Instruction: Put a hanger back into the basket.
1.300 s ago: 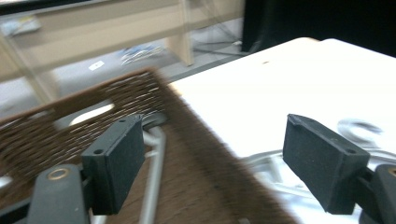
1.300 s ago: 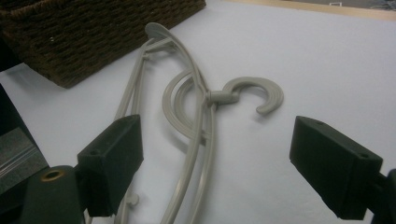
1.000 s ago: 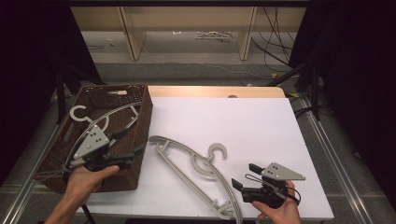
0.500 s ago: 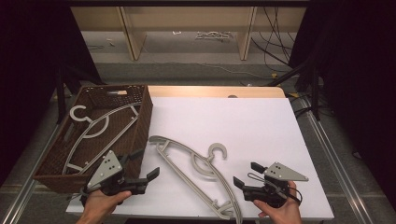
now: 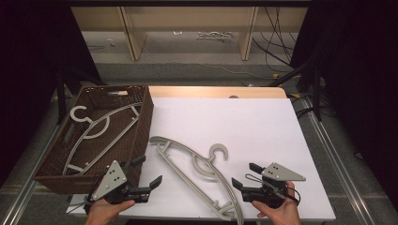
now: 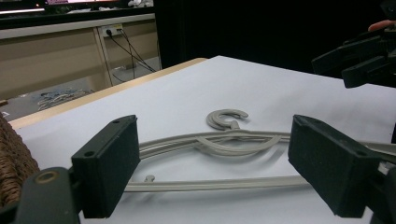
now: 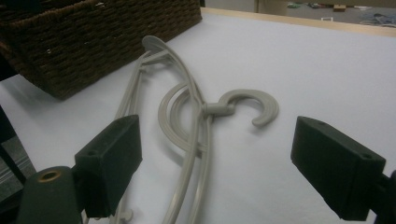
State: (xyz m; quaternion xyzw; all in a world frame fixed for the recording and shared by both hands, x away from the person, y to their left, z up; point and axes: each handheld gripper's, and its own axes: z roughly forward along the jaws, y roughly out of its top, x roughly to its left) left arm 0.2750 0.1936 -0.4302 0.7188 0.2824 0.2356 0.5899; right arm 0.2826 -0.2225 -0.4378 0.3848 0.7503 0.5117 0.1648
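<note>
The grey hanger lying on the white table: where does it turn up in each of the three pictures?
High view: hanger lies slantwise at bottom centre, between the two grippers.
Left gripper view: hanger stretches across the middle, hook pointing away.
Right gripper view: hanger runs up the centre-left, hook to the right.
Shared landmark: its hook; the basket too.

A pale grey plastic hanger [image 5: 197, 176] lies flat on the white surface [image 5: 234, 122], between the left gripper [image 5: 145, 176] and the right gripper [image 5: 244, 177] (touching neither), its hook [image 5: 219, 152] curled open on the right gripper's side.
</note>
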